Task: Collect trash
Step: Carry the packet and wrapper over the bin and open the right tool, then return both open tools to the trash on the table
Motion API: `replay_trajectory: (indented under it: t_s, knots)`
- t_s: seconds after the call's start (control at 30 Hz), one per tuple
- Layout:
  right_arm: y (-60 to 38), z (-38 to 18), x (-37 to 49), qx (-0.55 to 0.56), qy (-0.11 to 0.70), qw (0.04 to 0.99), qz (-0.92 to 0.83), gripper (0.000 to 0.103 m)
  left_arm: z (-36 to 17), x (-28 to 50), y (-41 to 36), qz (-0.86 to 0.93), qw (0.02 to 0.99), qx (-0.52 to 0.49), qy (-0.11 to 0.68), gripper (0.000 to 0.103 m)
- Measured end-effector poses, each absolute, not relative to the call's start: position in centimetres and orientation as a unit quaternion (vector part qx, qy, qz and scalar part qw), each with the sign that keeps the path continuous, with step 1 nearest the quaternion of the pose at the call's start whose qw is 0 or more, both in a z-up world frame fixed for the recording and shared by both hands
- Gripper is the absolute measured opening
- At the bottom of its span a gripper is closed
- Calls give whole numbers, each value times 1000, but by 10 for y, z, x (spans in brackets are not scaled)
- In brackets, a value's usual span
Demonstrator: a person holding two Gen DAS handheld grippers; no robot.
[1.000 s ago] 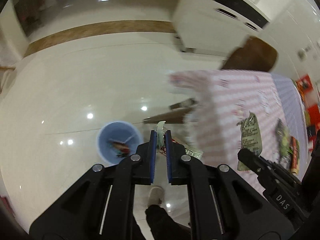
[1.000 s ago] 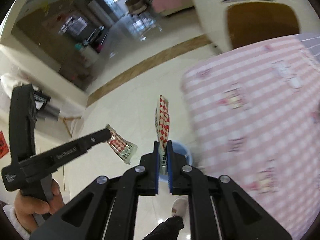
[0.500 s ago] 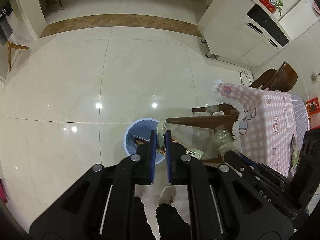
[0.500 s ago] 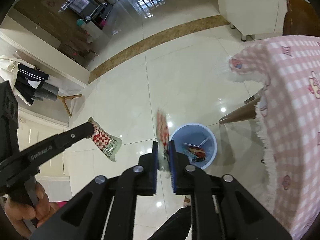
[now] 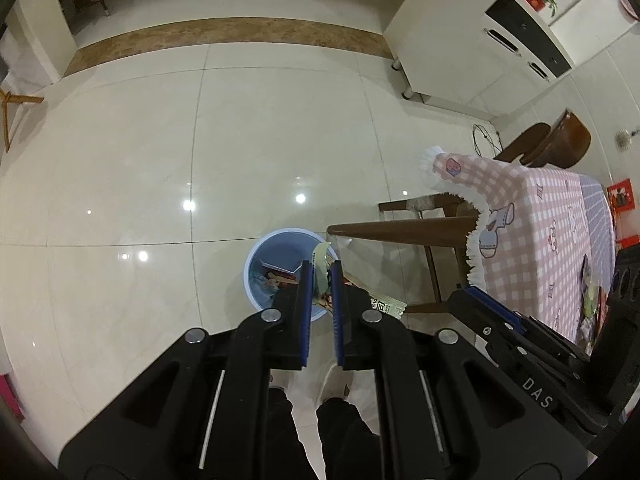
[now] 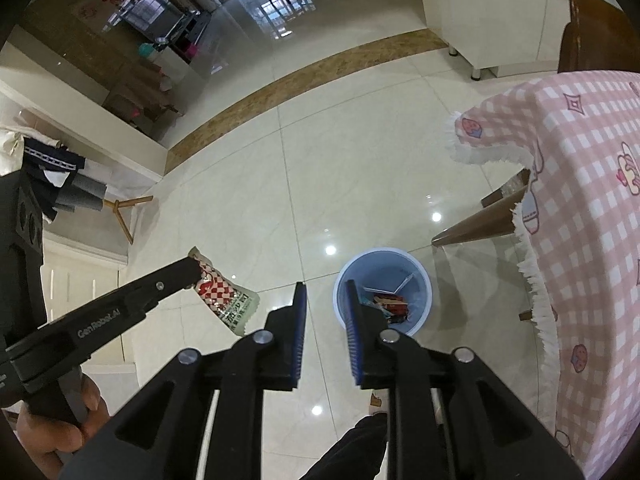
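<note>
A light blue trash bin [image 5: 280, 256] stands on the tiled floor beside the table, with several wrappers inside; it also shows in the right wrist view [image 6: 384, 272]. My left gripper [image 5: 320, 276] is shut on a red-and-white checked snack wrapper [image 5: 320, 260], held above the bin's right rim; the wrapper also shows in the right wrist view [image 6: 224, 300], left of the bin. My right gripper [image 6: 326, 300] is open and empty, just left of the bin and above it.
A table with a pink checked cloth [image 5: 540, 232] stands to the right, with more wrappers [image 5: 590, 292] on its far part. A wooden chair [image 5: 400, 228] sits beside the bin. White cabinets [image 5: 472, 44] stand behind. My feet [image 5: 340, 380] are below.
My right gripper has opened and let go of its red-and-white wrapper, which is gone from its jaws. Both grippers have moved from the table to above the bin.
</note>
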State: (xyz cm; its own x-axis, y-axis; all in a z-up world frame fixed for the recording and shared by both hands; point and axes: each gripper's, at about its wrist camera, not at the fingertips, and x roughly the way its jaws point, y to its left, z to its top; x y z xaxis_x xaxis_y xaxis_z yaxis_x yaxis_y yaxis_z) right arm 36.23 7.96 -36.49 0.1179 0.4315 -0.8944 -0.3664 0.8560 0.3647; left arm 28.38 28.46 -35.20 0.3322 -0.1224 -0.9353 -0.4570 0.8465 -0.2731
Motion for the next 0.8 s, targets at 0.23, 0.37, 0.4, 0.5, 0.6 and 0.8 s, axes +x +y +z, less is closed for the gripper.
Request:
replay_trajectory:
  t_s: [0.23, 0.37, 0.4, 0.5, 0.6, 0.8]
  knots:
    - [72, -361, 367, 35, 607, 752, 254, 19, -356, 297, 273, 91, 771, -240, 583, 9]
    - [65, -357, 367, 42, 607, 754, 246, 19, -358, 306, 267, 84, 767, -232, 592, 9]
    - [62, -356, 367, 43, 608, 754, 245, 19, -357, 307, 266, 83, 767, -231, 593, 9]
    - [56, -355, 368, 47, 608, 756, 240, 19, -357, 311, 261, 77, 765, -228, 597, 9]
    - [51, -353, 369, 52, 608, 756, 238, 20, -358, 315, 256, 73, 762, -227, 602, 9]
    - [42, -353, 368, 61, 611, 754, 234, 21, -373, 320, 246, 64, 731, -241, 636, 15]
